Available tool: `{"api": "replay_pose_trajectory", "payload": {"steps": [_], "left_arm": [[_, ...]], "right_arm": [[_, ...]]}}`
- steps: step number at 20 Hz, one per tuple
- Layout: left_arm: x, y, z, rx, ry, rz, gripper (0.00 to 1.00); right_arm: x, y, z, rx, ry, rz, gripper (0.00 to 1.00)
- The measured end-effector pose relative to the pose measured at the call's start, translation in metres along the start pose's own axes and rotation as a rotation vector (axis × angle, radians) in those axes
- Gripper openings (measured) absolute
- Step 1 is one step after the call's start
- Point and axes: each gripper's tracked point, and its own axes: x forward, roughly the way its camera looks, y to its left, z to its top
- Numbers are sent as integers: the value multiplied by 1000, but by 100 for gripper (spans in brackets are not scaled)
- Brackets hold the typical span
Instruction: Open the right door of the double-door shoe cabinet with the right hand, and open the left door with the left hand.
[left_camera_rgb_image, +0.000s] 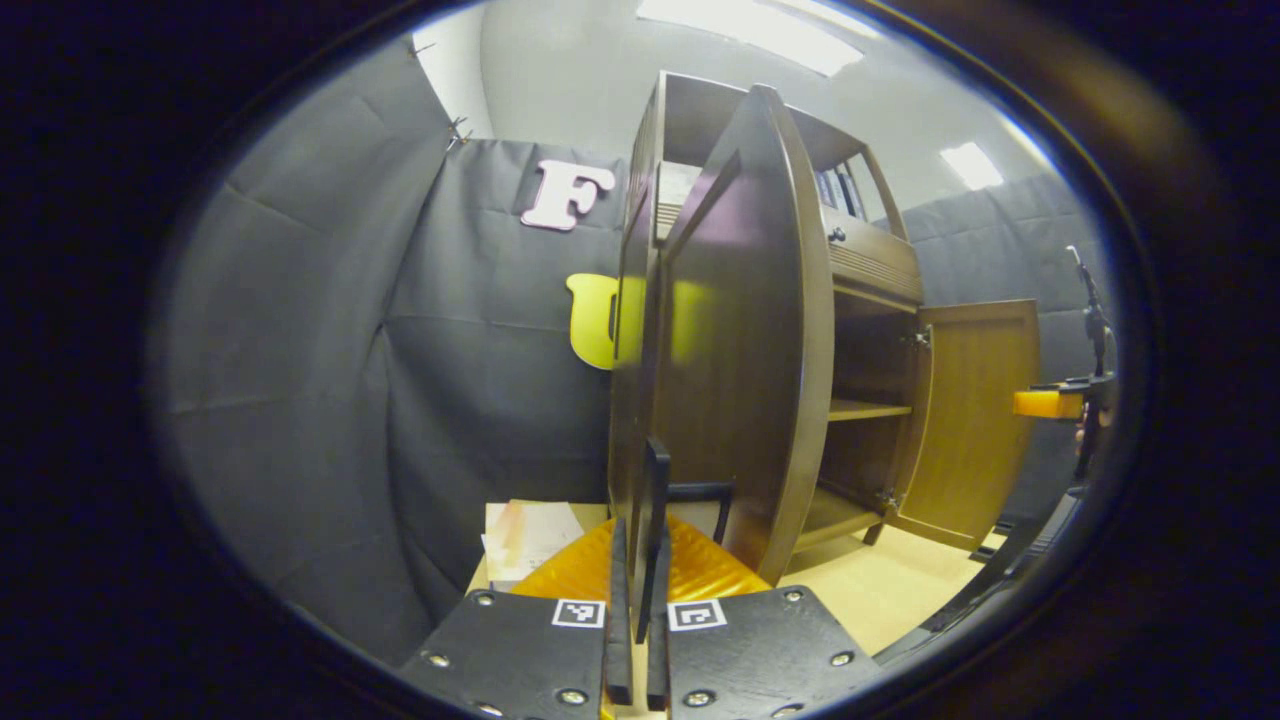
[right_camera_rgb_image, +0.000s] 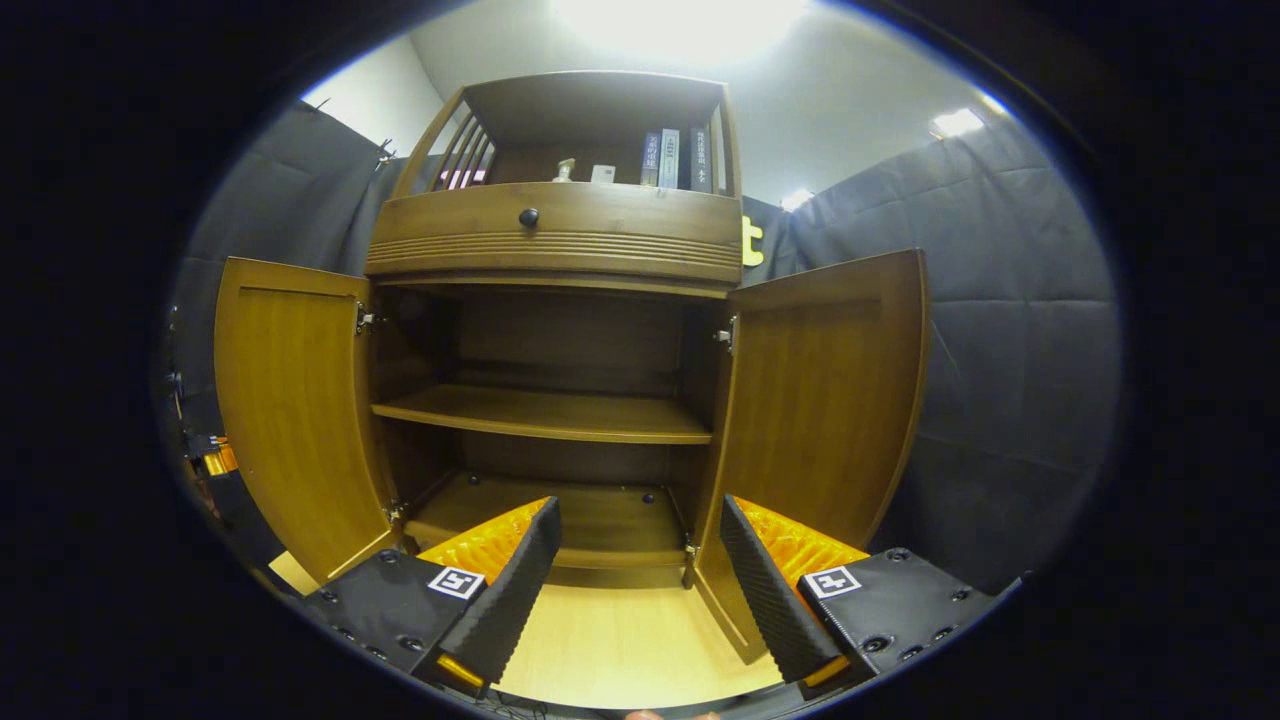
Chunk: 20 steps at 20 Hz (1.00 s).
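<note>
The brown wooden shoe cabinet (right_camera_rgb_image: 555, 240) stands with both doors swung wide. In the right gripper view its left door (right_camera_rgb_image: 290, 410) and right door (right_camera_rgb_image: 830, 400) flank two bare shelves. My right gripper (right_camera_rgb_image: 640, 590) is open in front of the cabinet's base and holds nothing. In the left gripper view the left door (left_camera_rgb_image: 740, 330) is seen from its outer face, nearly edge-on. My left gripper (left_camera_rgb_image: 640, 530) is shut on that door's thin dark handle (left_camera_rgb_image: 655, 480). The right door (left_camera_rgb_image: 975, 420) and the right gripper (left_camera_rgb_image: 1050, 403) lie farther off at the right.
A drawer with a black knob (right_camera_rgb_image: 528, 217) sits above the doors, with books (right_camera_rgb_image: 675, 158) on the top shelf. A sheet of paper (left_camera_rgb_image: 530, 535) lies on the pale wooden floor (right_camera_rgb_image: 620, 640) beside the cabinet. Black cloth walls close in on both sides.
</note>
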Motion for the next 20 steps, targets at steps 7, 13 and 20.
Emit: {"api": "replay_pose_trajectory", "payload": {"steps": [7,13,20], "left_arm": [[-2,0,0,14,11,25,8],[-38,7,-3,-50,13,78,6],[-104,-2,39,-42,-22,232,7]], "right_arm": [[-11,-31,-5,14,20,-73,100],[-23,-47,-6,8,29,-122,100],[-24,-72,8,1,-12,-174,100]]}}
